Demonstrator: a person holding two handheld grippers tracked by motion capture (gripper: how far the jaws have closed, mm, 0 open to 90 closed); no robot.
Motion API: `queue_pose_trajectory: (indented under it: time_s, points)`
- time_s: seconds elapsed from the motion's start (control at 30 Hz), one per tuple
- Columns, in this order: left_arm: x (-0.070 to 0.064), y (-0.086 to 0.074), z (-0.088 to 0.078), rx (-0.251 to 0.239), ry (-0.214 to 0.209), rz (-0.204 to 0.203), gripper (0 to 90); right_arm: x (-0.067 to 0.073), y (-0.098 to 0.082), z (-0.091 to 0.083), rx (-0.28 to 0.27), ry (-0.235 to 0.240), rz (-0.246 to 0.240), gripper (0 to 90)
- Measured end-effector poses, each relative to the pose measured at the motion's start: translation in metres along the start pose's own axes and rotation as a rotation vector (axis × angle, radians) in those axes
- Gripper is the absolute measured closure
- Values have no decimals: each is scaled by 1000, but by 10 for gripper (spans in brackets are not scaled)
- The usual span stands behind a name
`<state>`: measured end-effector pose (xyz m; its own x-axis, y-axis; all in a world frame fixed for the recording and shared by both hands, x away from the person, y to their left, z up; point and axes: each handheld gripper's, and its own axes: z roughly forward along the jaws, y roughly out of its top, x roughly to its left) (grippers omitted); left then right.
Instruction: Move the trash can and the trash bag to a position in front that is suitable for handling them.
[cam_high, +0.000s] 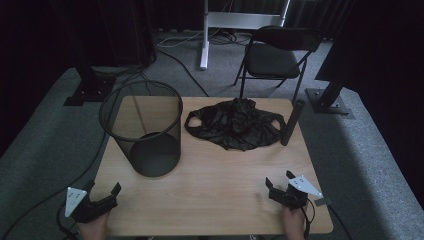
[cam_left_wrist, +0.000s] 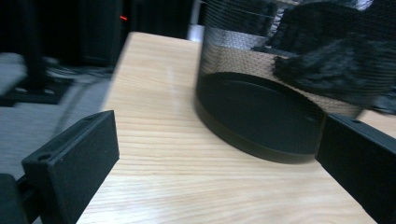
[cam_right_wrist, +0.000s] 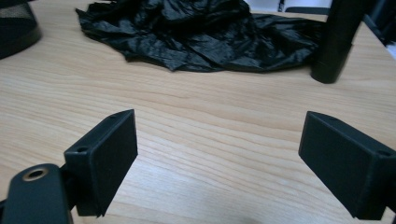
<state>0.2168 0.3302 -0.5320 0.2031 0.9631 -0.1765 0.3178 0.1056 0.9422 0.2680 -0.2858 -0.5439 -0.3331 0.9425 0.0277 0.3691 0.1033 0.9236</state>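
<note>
A black wire-mesh wastebasket stands upright on the left half of the wooden table. A crumpled black plastic bag lies flat at the table's far middle. An upright black roll stands just right of the bag. My left gripper rests open at the near left corner, its jaws wide with bare wood between them; the wastebasket stands ahead of it. My right gripper sits open at the near right edge, facing the bag and the roll across bare tabletop.
A folding chair and a white stand are on the grey carpet beyond the table. Black stand bases flank the far corners, and cables trail over the floor at left.
</note>
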Motion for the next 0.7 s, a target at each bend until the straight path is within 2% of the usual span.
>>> queue_pose_trajectory:
  time_s: [0.07, 0.13, 0.2, 0.23, 0.27, 0.33, 0.37, 0.43, 0.47, 0.5, 0.53, 0.57, 0.6, 0.63, 0.7]
  points:
    - [3, 0, -1, -5, -58, -28, 0, 1, 0, 0, 1, -1, -12, 112]
    - [6, 0, 0, 21, -59, -35, 0, 3, 1, 2, 4, 12, -34, 112]
    - [8, 1, -1, 21, -61, -51, 0, 7, 2, 3, 5, 12, -54, 112]
    - [11, 1, -3, 25, -72, -77, 0, 8, 3, 3, 5, 58, -60, 113]
    - [12, 2, -4, 23, -61, -78, 0, 9, 4, 5, 29, 109, -64, 113]
    - [13, 2, -5, 11, -69, -83, 0, 16, 6, 9, 53, 133, -118, 113]
    - [13, 5, -7, 0, -72, -80, 0, 19, 8, 11, 71, 182, -138, 113]
    - [13, 6, -7, 0, -79, -65, 0, 24, 9, 18, 104, 218, -155, 113]
    - [12, 8, -9, -2, -75, -32, 0, 25, 10, 21, 115, 231, -176, 113]
    - [12, 9, -9, 0, -94, -25, 0, 27, 11, 22, 114, 230, -190, 113]
    - [12, 9, -9, 0, -94, -25, 0, 27, 13, 24, 124, 241, -186, 113]
    - [13, 10, -11, -19, -113, -28, 0, 27, 16, 24, 115, 279, -169, 113]
    - [14, 11, -11, -21, -136, -43, 0, 28, 19, 23, 80, 308, -164, 113]
    - [14, 11, -11, -21, -136, -43, 0, 30, 23, 23, 75, 315, -167, 113]
    - [16, 14, -10, -17, -172, -37, 0, 33, 31, 25, 55, 365, -152, 113]
